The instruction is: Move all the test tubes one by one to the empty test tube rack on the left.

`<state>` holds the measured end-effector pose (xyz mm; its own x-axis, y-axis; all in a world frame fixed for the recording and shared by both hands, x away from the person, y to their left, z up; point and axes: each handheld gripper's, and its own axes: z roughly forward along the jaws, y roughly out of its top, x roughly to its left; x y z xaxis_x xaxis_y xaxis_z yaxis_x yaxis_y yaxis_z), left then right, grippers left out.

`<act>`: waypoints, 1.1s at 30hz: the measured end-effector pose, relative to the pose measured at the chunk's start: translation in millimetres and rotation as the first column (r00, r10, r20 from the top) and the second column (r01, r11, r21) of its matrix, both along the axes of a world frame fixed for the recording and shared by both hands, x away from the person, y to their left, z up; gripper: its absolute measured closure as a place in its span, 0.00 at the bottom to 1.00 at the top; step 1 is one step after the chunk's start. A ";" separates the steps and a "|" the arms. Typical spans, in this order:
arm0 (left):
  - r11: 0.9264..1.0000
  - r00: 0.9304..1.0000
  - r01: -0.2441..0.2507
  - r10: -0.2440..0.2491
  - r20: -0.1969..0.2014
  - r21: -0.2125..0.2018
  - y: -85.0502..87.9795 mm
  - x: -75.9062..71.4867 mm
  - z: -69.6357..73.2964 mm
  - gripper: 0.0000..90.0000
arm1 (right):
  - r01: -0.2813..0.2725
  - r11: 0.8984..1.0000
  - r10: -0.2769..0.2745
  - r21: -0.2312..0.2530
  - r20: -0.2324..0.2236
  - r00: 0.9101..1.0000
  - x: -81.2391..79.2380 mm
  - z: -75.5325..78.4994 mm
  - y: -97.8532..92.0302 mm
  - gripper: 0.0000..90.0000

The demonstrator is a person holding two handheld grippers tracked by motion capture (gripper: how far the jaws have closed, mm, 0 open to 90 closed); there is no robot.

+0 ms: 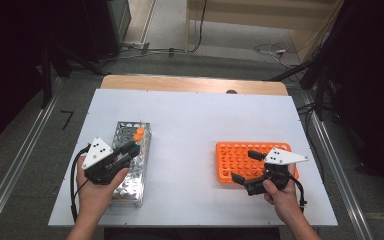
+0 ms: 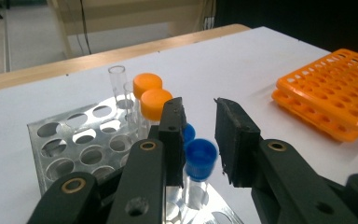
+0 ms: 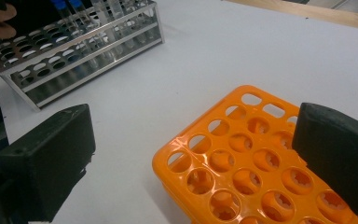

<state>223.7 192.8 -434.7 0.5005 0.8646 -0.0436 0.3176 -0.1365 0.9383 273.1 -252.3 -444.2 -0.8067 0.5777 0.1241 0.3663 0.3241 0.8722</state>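
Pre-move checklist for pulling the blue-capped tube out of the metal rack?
1. Left gripper straddles the blue-capped tube: ok.
2. Fingers pressing on the cap: not ok, a gap shows on the right.
3. Tube upright in metal rack: ok.
4. Orange-capped tubes clear of the fingers: cannot tell, they stand close behind.
5. Orange rack holes free: ok.
6. Right gripper open over the orange rack: ok.

Orange rack [image 3: 256, 172], empty holes, between two wide-apart black jaws on white surface [image 3: 205, 60]. Metal rack [image 3: 74, 51] well beyond it, upper left, holding blue-capped tubes [image 3: 67, 7].
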 end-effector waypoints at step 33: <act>0.988 0.996 0.087 -0.087 0.010 -0.128 23.6 -20.1 2.1 0.00 | 0.072 0.997 -0.073 0.025 0.015 0.997 -0.1 2.2 -36.7 0.00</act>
<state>203.6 216.4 -432.5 0.5742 0.8051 -0.1486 0.3054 -0.0422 0.9513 273.0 -289.1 -442.0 -0.7649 0.6316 0.1266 0.3741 0.2757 0.8854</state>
